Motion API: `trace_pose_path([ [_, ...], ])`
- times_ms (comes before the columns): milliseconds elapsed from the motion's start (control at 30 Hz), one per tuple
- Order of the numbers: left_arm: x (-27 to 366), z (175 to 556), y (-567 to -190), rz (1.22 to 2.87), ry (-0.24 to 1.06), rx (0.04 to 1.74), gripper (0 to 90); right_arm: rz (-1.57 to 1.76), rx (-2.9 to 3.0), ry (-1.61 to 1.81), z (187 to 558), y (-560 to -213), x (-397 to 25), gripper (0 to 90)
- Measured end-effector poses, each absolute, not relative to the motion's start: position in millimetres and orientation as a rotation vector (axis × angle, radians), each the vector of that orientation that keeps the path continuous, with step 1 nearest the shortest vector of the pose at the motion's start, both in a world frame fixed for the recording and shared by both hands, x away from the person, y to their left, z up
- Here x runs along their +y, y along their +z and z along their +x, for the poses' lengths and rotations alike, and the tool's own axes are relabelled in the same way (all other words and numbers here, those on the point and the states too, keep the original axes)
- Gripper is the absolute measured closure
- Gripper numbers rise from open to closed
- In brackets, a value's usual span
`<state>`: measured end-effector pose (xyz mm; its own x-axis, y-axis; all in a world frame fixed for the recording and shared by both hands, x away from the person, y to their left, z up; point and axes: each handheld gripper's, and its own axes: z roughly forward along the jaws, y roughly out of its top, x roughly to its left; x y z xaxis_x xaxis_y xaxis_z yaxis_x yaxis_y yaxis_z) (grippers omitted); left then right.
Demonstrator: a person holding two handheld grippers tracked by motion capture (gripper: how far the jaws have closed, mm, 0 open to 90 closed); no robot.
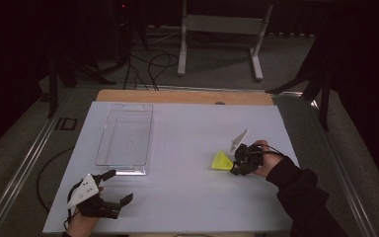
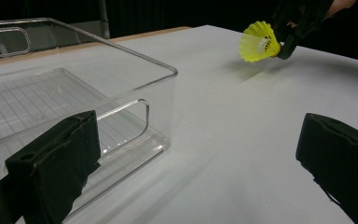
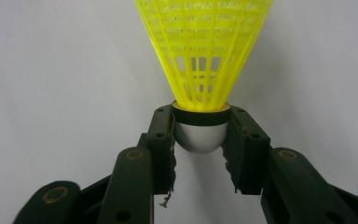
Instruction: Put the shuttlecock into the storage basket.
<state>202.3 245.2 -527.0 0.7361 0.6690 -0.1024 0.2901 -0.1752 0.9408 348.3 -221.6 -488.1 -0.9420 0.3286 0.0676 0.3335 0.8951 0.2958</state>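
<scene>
- Centrally, a bright yellow plastic shuttlecock (image 3: 204,51) has a flared skirt of open lattice mesh, a black band at the neck, and a rounded white cork tip.
- Seen along the right gripper (image 3: 200,140), its two black jaws are closed on either side of that white tip, pinching it just under the black band, with the skirt fanning away from the jaws.
- From above, the shuttlecock (image 1: 221,161) sits at the right-middle of the pale blue-white table sheet (image 1: 187,197), its skirt pointing left; the right gripper (image 1: 236,166) and the hand (image 1: 261,160) in a dark sleeve are just to its right.
- From the left gripper view, the shuttlecock (image 2: 260,42) appears far off, lifted slightly above its own soft shadow on the sheet.
- Near the front left corner of the sheet, the left gripper (image 1: 118,186) has its jaws spread wide apart, gripping nothing.
- A clear rectangular plastic bin (image 1: 125,133) with a ribbed floor and cut-out handle stands empty on the left side of the sheet, just beyond the left gripper and well apart from the shuttlecock.
</scene>
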Motion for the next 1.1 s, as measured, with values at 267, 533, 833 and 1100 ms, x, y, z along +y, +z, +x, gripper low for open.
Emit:
trace_pose_path([
  [267,244.8,202.3,-527.1,1.769,0.4,0.757,0.5,-0.463,-3.034,-0.528,341.7,-479.6,-215.8,65.2],
  [533,243.9,202.7,-526.3,1.77,0.395,0.76,0.5,-0.393,-3.05,-0.561,331.0,-474.7,-210.4,65.2],
  [833,238.1,204.3,-519.0,1.788,0.359,0.774,0.5,-0.296,-3.051,-0.614,321.1,-467.9,-205.9,65.2],
  [1100,229.4,210.5,-491.6,1.834,0.353,0.77,0.5,-0.241,-3.061,-0.694,315.6,-455.3,-202.9,65.2],
])
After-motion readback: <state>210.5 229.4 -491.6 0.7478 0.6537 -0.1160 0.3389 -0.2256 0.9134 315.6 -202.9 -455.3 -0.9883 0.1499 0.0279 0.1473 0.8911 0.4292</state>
